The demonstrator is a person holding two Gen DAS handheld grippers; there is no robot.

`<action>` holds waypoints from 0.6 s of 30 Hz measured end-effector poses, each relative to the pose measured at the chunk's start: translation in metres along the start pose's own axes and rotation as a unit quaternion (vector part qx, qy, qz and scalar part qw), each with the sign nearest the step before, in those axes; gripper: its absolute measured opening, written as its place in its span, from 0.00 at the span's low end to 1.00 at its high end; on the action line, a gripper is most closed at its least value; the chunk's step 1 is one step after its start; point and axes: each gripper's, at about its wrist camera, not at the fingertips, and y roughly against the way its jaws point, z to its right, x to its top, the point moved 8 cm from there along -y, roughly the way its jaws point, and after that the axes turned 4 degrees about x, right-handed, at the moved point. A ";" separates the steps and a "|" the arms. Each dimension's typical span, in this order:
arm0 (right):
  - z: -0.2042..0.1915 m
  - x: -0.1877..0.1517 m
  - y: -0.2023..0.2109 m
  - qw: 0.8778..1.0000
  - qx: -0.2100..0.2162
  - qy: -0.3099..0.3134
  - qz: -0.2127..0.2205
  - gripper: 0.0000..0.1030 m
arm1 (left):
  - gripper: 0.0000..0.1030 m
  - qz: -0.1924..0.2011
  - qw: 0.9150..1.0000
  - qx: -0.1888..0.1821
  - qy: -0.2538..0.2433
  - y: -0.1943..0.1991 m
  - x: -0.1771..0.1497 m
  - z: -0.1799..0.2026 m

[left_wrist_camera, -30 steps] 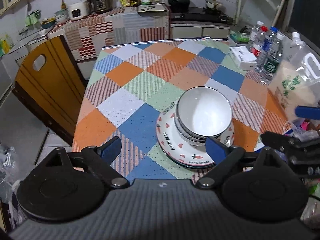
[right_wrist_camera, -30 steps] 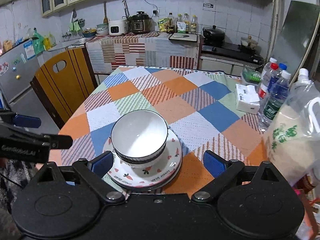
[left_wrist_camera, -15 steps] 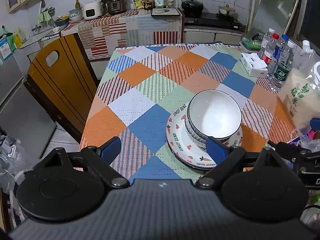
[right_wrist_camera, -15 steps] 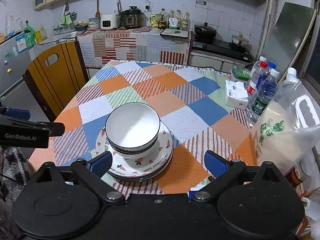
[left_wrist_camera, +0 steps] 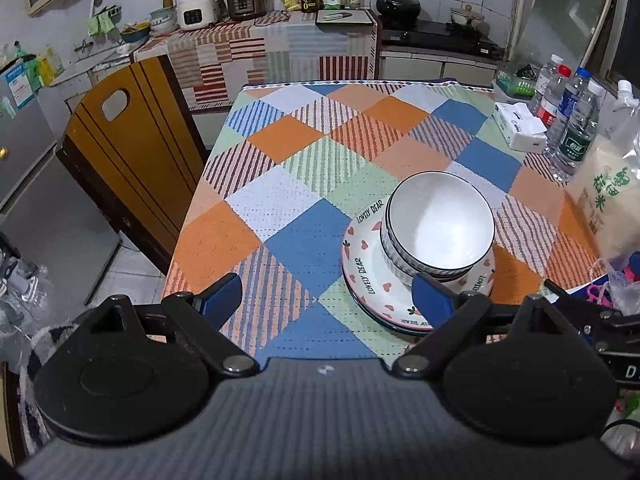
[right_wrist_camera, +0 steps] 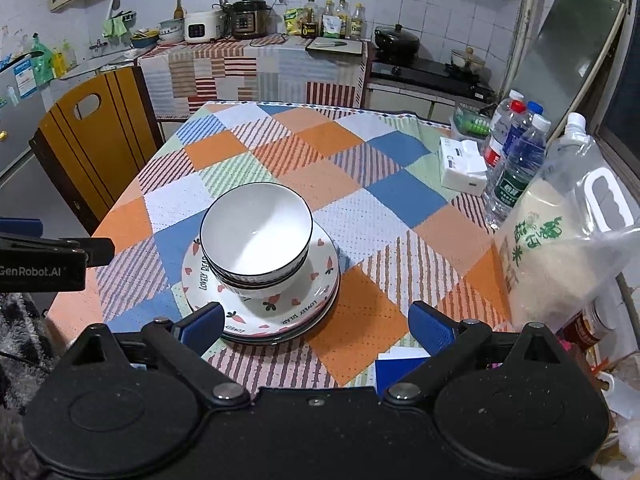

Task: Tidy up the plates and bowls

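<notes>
White bowls sit nested on a stack of white plates with hearts and carrots, near the front edge of the patchwork-cloth table. My left gripper is open and empty, held above the table's front edge, its right finger in front of the plates. My right gripper is open and empty, just in front of the stack and to its right. Each gripper shows at the edge of the other's view.
Water bottles, a tissue pack and a clear bag of rice stand along the table's right side. A wooden chair stands at the left. A kitchen counter with cookers lies behind.
Both grippers have drawn back and up from the stack, still open. The bowls and plates have not moved.
</notes>
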 end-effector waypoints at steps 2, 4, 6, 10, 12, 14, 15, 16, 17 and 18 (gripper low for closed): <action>-0.002 -0.001 0.000 1.000 -0.003 0.003 -0.006 0.97 | 0.90 -0.005 1.000 -0.003 0.004 -0.001 -0.001 0.000; -0.004 -0.001 0.000 1.000 -0.007 -0.002 -0.006 0.97 | 0.90 -0.006 1.000 0.000 0.005 -0.002 -0.001 0.001; -0.005 0.000 0.001 1.000 0.000 -0.012 -0.008 0.97 | 0.90 -0.008 1.000 0.003 0.001 -0.004 -0.002 0.002; -0.005 -0.001 -0.002 1.000 0.000 -0.020 -0.010 0.97 | 0.90 -0.012 1.000 0.002 -0.004 -0.005 -0.003 0.003; -0.004 -0.002 -0.004 1.000 -0.003 -0.020 -0.012 0.97 | 0.90 -0.011 1.000 -0.001 -0.004 -0.004 -0.003 0.003; -0.004 -0.002 -0.005 1.000 -0.003 -0.022 -0.013 0.97 | 0.90 -0.010 1.000 0.000 -0.005 -0.004 -0.003 0.003; -0.004 -0.003 -0.005 1.000 -0.004 -0.022 -0.012 0.97 | 0.90 -0.010 1.000 0.001 -0.005 -0.003 -0.003 0.004; -0.003 -0.003 -0.005 1.000 -0.006 -0.021 -0.012 0.97 | 0.90 -0.010 1.000 0.000 -0.007 -0.003 -0.003 0.004; -0.003 -0.003 -0.005 1.000 -0.010 -0.019 -0.011 0.97 | 0.91 -0.010 1.000 -0.001 -0.007 -0.003 -0.003 0.004; -0.002 -0.002 -0.005 1.000 -0.013 -0.019 -0.009 0.97 | 0.92 -0.010 1.000 -0.001 -0.008 -0.003 -0.003 0.005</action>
